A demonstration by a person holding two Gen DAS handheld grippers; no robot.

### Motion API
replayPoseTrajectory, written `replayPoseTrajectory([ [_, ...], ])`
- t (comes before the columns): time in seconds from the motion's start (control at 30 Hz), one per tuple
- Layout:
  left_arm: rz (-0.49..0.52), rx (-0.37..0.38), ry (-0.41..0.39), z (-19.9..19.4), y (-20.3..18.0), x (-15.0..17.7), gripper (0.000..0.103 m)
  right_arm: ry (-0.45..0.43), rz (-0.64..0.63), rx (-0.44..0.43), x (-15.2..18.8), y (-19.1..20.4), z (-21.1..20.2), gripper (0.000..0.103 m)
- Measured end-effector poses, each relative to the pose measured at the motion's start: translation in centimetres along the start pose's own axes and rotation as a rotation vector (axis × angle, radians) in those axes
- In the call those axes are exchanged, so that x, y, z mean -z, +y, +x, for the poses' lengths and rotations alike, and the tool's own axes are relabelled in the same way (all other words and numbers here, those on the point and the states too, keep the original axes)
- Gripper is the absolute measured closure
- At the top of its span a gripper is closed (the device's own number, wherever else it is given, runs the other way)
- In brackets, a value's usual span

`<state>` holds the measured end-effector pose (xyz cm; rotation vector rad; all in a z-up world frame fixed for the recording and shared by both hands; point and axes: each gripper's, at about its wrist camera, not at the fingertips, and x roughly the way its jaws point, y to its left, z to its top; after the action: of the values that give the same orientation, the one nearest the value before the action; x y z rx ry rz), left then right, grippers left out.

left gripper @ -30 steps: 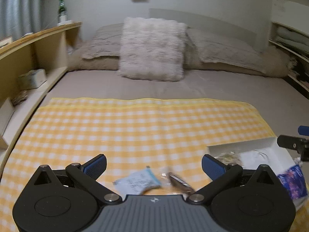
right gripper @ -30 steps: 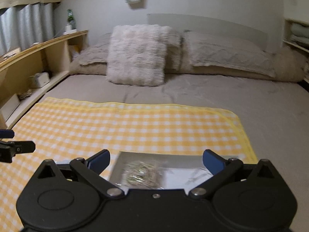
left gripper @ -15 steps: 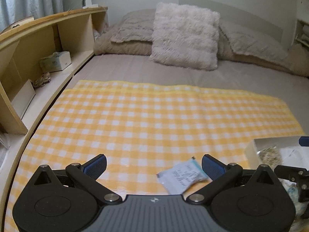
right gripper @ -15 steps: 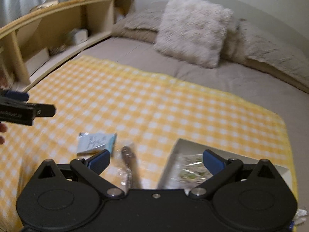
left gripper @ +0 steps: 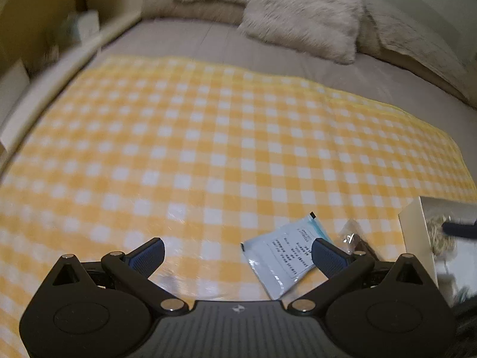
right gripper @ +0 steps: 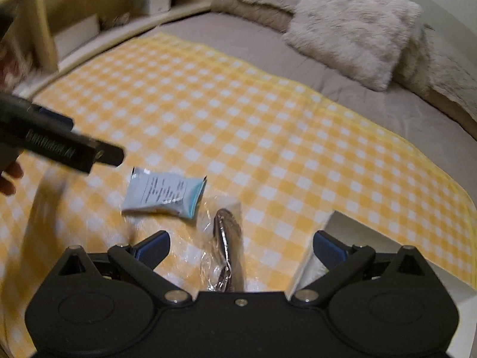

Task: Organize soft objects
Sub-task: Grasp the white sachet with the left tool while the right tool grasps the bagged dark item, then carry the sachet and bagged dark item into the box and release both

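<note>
I hold both my left gripper [left gripper: 238, 252] and right gripper [right gripper: 241, 244] spread wide and empty above the light-blue sachet [right gripper: 164, 191] and clear-wrapped packet [right gripper: 225, 238].

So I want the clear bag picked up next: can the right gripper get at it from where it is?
Probably yes. The clear bag lies flat on the checked cloth between the right gripper's open fingers, with nothing over it; the blue packet sits beside it, apart.
</note>
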<state>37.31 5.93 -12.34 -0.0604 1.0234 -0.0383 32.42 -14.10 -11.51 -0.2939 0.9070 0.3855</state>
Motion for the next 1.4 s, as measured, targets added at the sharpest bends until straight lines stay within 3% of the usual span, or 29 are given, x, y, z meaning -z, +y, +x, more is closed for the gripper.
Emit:
replayPoseTrajectory([
  [0.37,-0.249,0.051,0.128,4.6,-2.6,-0.5,0.0,0.169,-0.143,-0.023,0.8,1.7,4.7,0.002],
  [0.43,-0.268,0.045,0.138,5.2,-3.3,-0.6,0.0,0.186,-0.167,-0.033,1.0,1.8,5.1,0.015],
  [0.6,-0.318,-0.021,0.144,6.7,-5.0,-0.4,0.0,0.212,-0.168,-0.055,1.2,1.4,5.4,0.033],
  [0.8,-0.247,-0.135,0.131,7.3,-6.9,-0.1,0.0,0.234,-0.138,-0.098,1.7,0.8,5.4,0.054],
  [0.97,-0.177,-0.228,0.156,7.5,-7.4,0.2,0.0,0.24,-0.149,-0.112,2.0,0.8,5.1,0.059],
  [1.23,-0.103,-0.208,0.179,6.7,-6.3,1.7,0.003,0.245,-0.131,-0.111,2.0,0.7,4.7,0.069],
  [1.4,-0.074,-0.2,0.171,6.5,-6.9,1.1,0.024,0.237,-0.109,-0.125,1.7,0.6,4.4,0.073],
])
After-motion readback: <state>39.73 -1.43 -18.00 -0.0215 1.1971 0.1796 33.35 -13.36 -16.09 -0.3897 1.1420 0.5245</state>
